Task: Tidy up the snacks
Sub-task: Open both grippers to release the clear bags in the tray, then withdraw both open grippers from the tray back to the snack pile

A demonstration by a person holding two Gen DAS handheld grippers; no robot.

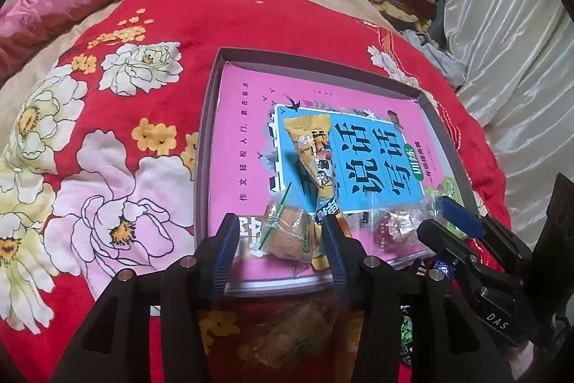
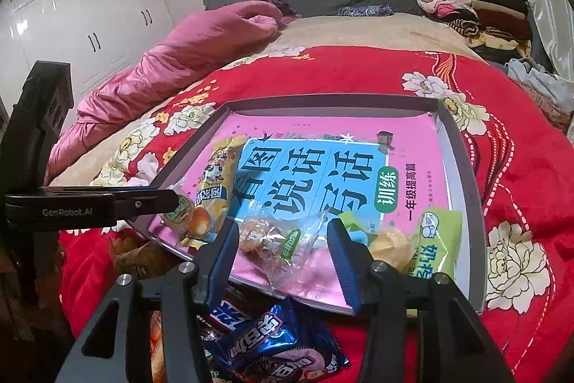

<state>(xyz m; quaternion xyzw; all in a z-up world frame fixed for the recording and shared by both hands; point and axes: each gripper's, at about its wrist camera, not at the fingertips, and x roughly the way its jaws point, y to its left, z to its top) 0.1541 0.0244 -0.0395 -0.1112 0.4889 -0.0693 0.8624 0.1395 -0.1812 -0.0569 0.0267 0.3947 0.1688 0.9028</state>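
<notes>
Your left gripper (image 1: 280, 232) stands open around a clear-wrapped bun (image 1: 292, 234) at the tray's (image 1: 215, 117) near edge (contact unclear). Your right gripper (image 2: 283, 241) gapes over another clear packet (image 2: 278, 241), not pressing. The tray's far half lies free.

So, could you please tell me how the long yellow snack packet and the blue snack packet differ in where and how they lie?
The long yellow snack packet lies inside the shallow box, on the pink book; the blue snack packet lies outside it, on the red bedspread. The yellow one is slim and drawn out, the blue one broader and crumpled. The yellow one lies beside the left gripper; the blue one lies below the right gripper. Both are sealed and ungripped.
</notes>
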